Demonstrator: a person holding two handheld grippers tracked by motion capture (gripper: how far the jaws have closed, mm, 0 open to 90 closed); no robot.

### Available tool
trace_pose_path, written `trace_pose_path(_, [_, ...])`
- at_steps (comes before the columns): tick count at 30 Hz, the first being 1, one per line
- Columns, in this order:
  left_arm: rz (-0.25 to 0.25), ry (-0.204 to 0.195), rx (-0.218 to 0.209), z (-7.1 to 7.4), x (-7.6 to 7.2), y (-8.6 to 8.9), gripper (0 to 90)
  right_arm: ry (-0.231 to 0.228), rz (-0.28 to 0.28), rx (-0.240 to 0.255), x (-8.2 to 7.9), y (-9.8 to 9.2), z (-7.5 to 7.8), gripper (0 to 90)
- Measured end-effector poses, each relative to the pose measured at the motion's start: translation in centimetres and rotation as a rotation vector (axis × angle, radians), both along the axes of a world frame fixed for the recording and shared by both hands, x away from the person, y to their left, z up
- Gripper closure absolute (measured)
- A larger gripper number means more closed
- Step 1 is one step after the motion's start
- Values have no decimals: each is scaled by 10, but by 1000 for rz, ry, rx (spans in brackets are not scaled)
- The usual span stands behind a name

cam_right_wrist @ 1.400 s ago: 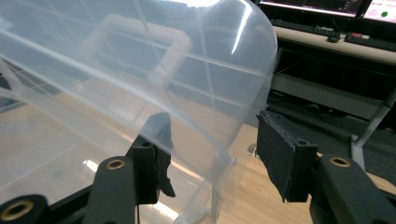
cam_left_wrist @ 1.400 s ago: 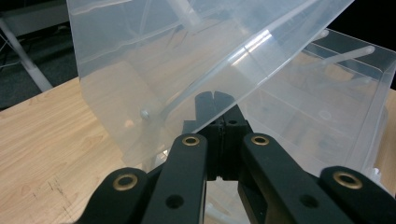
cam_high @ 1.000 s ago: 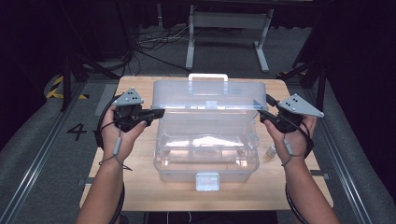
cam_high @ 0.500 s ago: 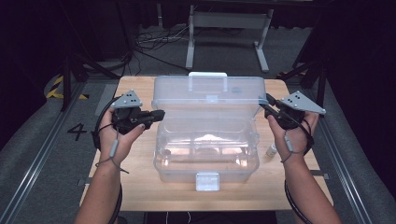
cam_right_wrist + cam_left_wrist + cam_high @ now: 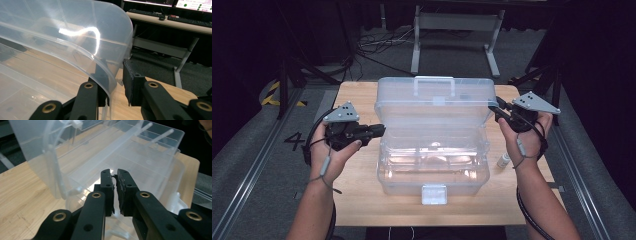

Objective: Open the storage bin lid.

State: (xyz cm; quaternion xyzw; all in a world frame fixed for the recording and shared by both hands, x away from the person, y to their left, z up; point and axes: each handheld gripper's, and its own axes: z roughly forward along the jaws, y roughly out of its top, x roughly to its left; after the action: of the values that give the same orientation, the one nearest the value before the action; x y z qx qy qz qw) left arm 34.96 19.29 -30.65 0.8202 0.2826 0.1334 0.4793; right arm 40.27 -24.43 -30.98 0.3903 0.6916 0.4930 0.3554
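room dark | grey floor (image 5: 257,165) | cables (image 5: 377,47) | desk with monitors (image 5: 175,15)

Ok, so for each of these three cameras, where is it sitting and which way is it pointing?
High view: above the person's side, looking forward and down on the wooden table and clear plastic box; both forearms, left gripper and right gripper show.
Left gripper view: rides the left gripper, looking along its nearly closed jaws into the box.
Right gripper view: rides the right gripper, its jaws straddling the lid edge, facing desks beyond.
All three share the box.
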Motion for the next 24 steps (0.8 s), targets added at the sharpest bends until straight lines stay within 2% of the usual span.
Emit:
trace_pose_path(4, [-50,10,-11,2,-9,-5,832,12,3,3,4,0,2,748])
trace_pose_path(13, [-159,54,49,-3,-22,-27,824,33,11,15,12,-1,4,747])
trace_pose_path(21, [-264,85,128,-15,-23,-56,811,45,15,15,15,-2,6,746])
trace_pose_path(24, [-313,99,172,-20,-24,-67,806,50,18,15,16,-2,6,745])
